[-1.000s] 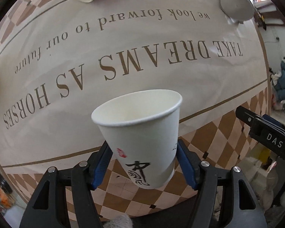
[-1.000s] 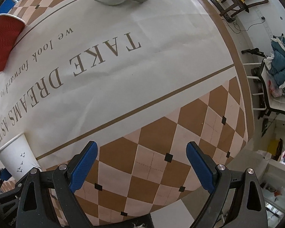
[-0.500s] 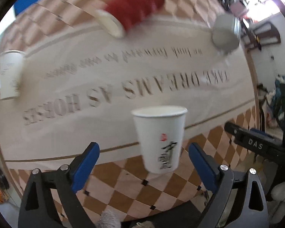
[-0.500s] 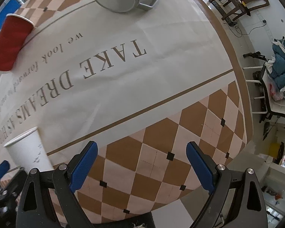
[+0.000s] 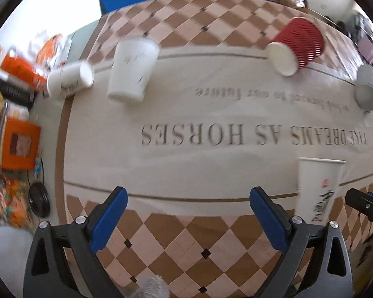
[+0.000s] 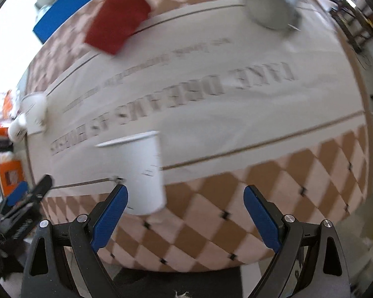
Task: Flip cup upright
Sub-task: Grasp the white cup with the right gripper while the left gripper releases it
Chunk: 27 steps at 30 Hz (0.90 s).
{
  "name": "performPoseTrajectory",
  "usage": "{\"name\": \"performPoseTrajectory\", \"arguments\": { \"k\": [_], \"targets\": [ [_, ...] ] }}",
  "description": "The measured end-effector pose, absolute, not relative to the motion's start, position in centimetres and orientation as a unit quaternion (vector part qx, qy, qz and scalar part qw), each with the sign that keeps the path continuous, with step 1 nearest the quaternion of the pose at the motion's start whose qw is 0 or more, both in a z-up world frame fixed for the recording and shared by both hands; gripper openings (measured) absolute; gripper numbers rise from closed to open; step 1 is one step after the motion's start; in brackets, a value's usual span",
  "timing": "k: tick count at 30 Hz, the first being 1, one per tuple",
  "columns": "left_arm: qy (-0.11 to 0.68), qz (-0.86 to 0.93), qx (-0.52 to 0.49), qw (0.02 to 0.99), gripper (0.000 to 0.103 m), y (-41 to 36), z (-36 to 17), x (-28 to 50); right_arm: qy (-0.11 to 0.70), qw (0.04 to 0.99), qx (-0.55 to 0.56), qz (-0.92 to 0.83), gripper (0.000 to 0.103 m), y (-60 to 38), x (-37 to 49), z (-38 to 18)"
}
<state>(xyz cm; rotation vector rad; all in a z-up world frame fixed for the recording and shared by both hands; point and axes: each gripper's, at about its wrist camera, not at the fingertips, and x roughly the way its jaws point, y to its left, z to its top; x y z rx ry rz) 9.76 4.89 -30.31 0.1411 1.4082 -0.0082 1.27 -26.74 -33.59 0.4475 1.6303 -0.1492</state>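
Observation:
A white paper cup [image 5: 318, 188] with black calligraphy stands upright near the table's front edge; it also shows in the right wrist view [image 6: 141, 171]. My left gripper [image 5: 189, 213] is open and empty, to the left of that cup. My right gripper [image 6: 186, 213] is open and empty, with the cup just beyond its left finger. A red ribbed cup [image 5: 298, 46] lies on its side at the far right of the table. A white cup [image 5: 131, 72] stands upside down at the far left, and another white cup [image 5: 69, 80] lies on its side beside it.
A grey mug [image 5: 366, 89] lies on its side at the table's right edge, also in the right wrist view [image 6: 273, 2]. Orange boxes [image 5: 20, 146] and clutter sit off the table's left edge. The tablecloth [image 5: 186, 168] carries printed text.
My left gripper has let go of the white cup, opened wide and swung left and back. The cup now stands upright on the table. The right gripper has turned left toward it.

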Motion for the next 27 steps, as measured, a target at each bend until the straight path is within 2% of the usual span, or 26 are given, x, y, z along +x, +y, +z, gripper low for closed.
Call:
{"name": "performPoseTrajectory", "arguments": {
  "k": [6, 16, 27],
  "targets": [
    [0.66, 0.007, 0.053, 0.75, 0.1, 5.7, -32.2, 8.8, 0.733, 0.659, 0.163, -0.043, 0.087, -22.3, 3.7, -34.3],
    [0.663, 0.004, 0.059, 0.746, 0.1, 5.5, -33.3, 8.5, 0.75, 0.654, 0.094, -0.029, 0.062, -18.1, 6.1, -35.1],
    [0.666, 0.0, 0.06, 0.744, 0.1, 4.9, -33.6, 9.1, 0.754, 0.653, 0.065, -0.025, 0.061, -17.1, 6.2, -34.9]
  ]
}}
